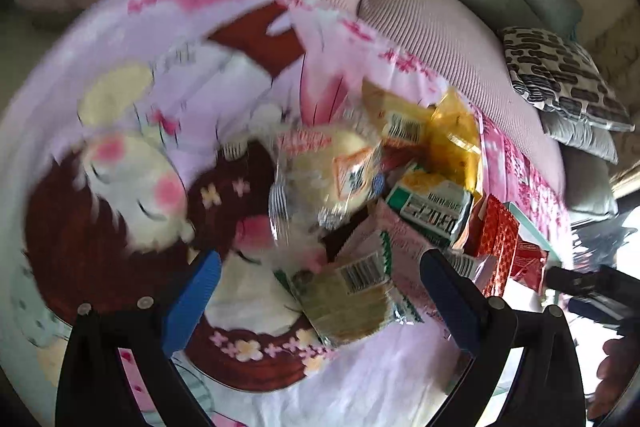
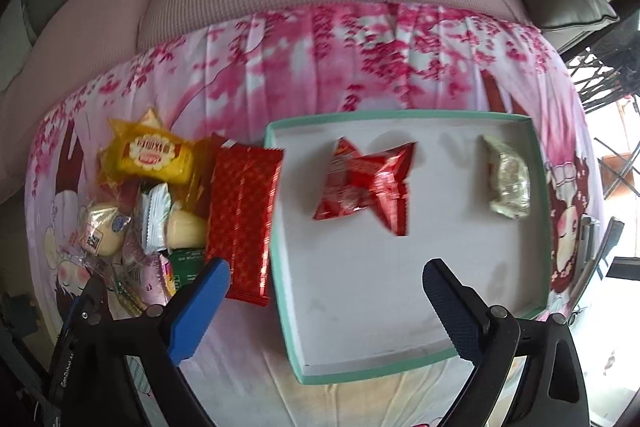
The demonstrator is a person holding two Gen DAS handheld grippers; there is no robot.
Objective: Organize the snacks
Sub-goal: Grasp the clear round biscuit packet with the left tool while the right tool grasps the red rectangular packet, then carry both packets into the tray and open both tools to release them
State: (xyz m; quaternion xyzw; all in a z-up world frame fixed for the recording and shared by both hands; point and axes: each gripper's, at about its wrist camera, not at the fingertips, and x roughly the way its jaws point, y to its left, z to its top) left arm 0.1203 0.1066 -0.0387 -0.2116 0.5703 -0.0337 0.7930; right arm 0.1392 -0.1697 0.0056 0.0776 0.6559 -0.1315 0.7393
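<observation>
Nearest in the right wrist view, the right claw (image 2: 326, 281) hangs with its blue fingers wide apart and nothing between them, over the near half of a shallow teal-rimmed box (image 2: 280, 287). Inside lie two snacks — a crumpled red packet (image 2: 366, 183) mid-floor and a pale wrapped piece (image 2: 508, 183) by the far right wall. Just left, a long red wrapper (image 2: 242, 219) overlaps the box's rim. Beyond it, on the pink printed cloth (image 2: 360, 67), sits the snack pile, topped by a yellow packet (image 2: 154, 157). The left claw (image 1: 320, 287) is also spread, empty, above a green-edged barcode packet (image 1: 352, 295).

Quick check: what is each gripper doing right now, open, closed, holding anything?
Left gripper: open, holding nothing, above the snack pile.
Right gripper: open, holding nothing, over the tray.
</observation>
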